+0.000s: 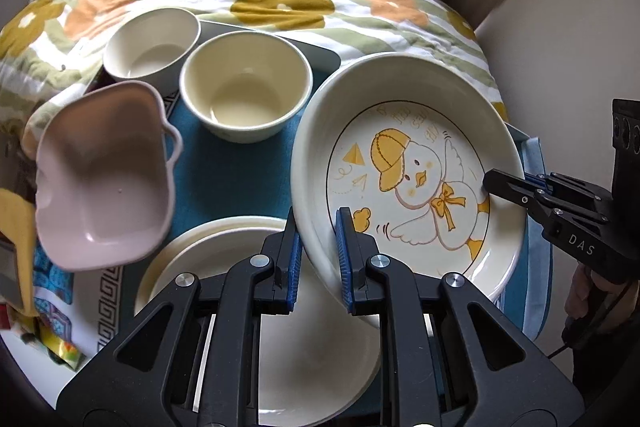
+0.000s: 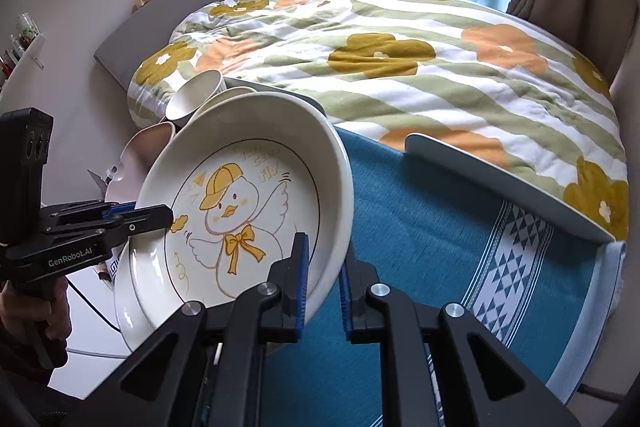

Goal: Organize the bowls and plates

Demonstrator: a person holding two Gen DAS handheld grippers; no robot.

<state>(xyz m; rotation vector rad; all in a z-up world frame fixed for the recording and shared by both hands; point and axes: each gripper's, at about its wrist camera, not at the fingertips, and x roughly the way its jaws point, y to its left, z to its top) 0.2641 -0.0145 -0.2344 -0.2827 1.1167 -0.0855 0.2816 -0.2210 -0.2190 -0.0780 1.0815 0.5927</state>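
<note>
A cream deep plate with a yellow duck drawing (image 1: 416,179) is held tilted above the table. My left gripper (image 1: 318,259) is shut on its near-left rim. My right gripper (image 2: 324,283) is shut on the opposite rim of the duck plate (image 2: 240,219), and shows at the right of the left wrist view (image 1: 504,183). Below lies a stack of plain white plates (image 1: 224,251). Two cream bowls (image 1: 244,95) (image 1: 152,43) stand behind. A pink shaped dish (image 1: 104,183) sits at the left.
A teal patterned cloth (image 2: 440,227) covers the table. A flowered quilt (image 2: 400,59) lies on the bed behind it. A grey tray edge (image 2: 504,183) lines the table's far side. Curtains and a window are at the back.
</note>
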